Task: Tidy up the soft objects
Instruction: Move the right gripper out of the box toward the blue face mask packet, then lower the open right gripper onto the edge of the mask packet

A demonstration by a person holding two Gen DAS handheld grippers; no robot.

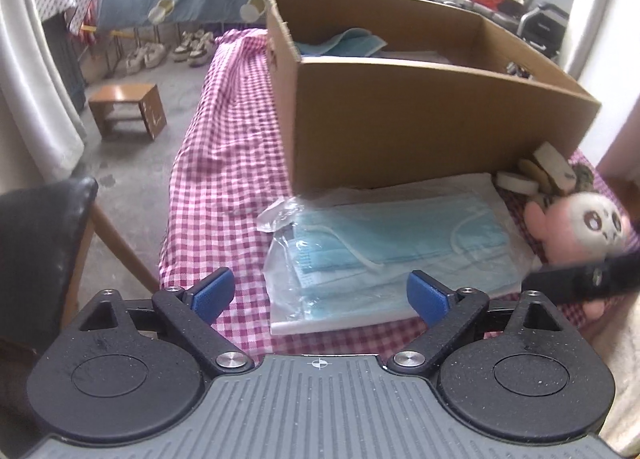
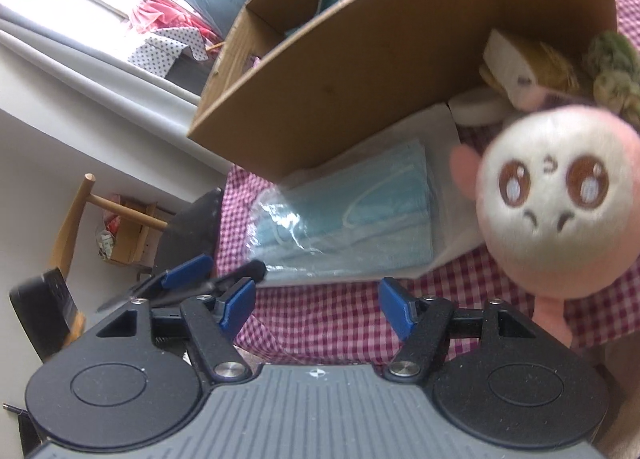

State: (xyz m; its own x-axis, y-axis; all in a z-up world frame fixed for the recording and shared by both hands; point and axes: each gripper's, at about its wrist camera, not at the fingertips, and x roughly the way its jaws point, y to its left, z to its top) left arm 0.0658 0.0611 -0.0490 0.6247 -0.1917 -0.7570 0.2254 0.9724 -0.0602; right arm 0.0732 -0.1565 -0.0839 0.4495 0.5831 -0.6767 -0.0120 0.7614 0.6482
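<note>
Just ahead of the spread, empty left claw (image 1: 320, 295) lies the bagged mask pack (image 1: 392, 255).

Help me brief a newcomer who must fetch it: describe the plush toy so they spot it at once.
Find the big cardboard box on the checked cloth. In front of it lies a clear pack of blue face masks; the plush toy sits just beside that pack. It alone has a round white face, large brown eyes and pink ears.

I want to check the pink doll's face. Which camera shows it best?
The right wrist view: the doll is close and large, its face fully visible. In the left wrist view it sits small at the edge, partly behind a black part.
</note>
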